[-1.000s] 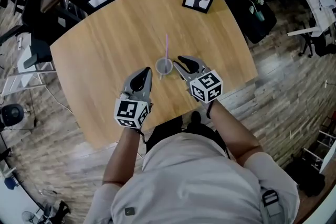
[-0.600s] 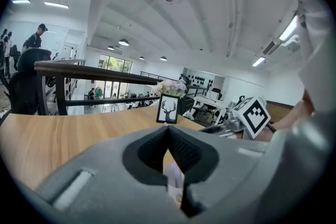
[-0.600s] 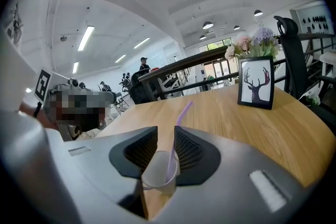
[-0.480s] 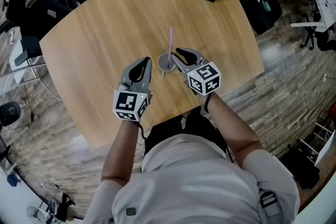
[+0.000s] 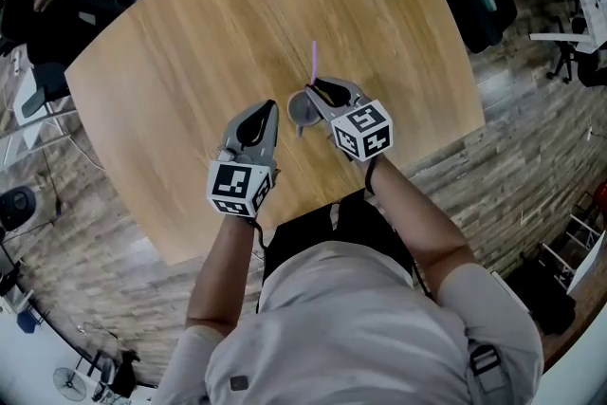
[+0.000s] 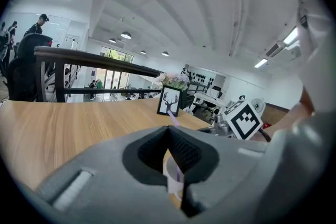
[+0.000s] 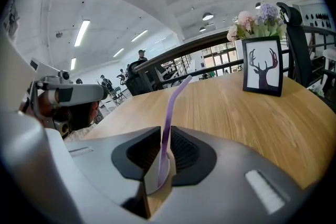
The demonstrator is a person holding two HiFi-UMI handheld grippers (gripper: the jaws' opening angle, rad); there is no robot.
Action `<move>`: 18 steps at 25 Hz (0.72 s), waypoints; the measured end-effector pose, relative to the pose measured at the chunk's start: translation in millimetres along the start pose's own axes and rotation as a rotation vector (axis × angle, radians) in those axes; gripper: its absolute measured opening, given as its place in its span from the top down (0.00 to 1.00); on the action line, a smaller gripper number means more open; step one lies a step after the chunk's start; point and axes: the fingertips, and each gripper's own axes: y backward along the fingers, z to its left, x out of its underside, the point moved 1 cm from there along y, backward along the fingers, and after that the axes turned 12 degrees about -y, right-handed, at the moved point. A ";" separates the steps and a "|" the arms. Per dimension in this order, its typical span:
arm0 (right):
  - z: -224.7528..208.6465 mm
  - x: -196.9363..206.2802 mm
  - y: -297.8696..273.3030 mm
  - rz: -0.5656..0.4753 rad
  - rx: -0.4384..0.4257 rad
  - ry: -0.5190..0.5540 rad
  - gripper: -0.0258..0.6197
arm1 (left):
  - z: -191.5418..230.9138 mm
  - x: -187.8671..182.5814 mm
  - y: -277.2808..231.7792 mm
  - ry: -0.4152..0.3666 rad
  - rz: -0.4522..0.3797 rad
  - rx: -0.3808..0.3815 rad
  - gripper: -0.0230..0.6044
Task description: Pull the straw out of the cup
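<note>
Right gripper [image 7: 164, 136] is pinching the purple straw [image 7: 169, 107], which is standing in the cup [image 5: 300, 109] on the surface [image 5: 190, 43]. Left gripper [image 6: 168, 131], jaws together and empty, is hovering beside. Next up, I reckon: a straight upward lift.

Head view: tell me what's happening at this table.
A person works at a wooden table with a hand-held gripper in each hand. The right hand-held gripper has its jaws closed on the purple straw, just above the cup that the straw stands in. The left hand-held gripper, jaws shut and empty, is beside the cup. The straw is not yet out.
</note>
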 end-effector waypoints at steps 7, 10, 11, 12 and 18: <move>6.0 -3.7 3.7 -0.013 -0.012 0.002 0.90 | -3.8 -1.7 7.3 0.006 -0.003 -0.015 0.96; 12.5 -11.2 10.6 -0.028 -0.020 0.017 0.90 | -7.6 -5.4 13.1 0.006 -0.011 -0.026 0.96; 15.2 -13.8 13.1 -0.032 -0.024 0.024 0.90 | -8.9 -7.6 15.1 0.004 -0.016 -0.030 0.96; 17.9 -16.8 16.0 -0.037 -0.027 0.031 0.90 | -10.1 -10.3 17.1 0.000 -0.021 -0.034 0.96; 36.9 -41.7 41.6 -0.095 -0.044 0.062 0.90 | -19.5 -34.7 30.3 -0.029 -0.063 -0.058 0.96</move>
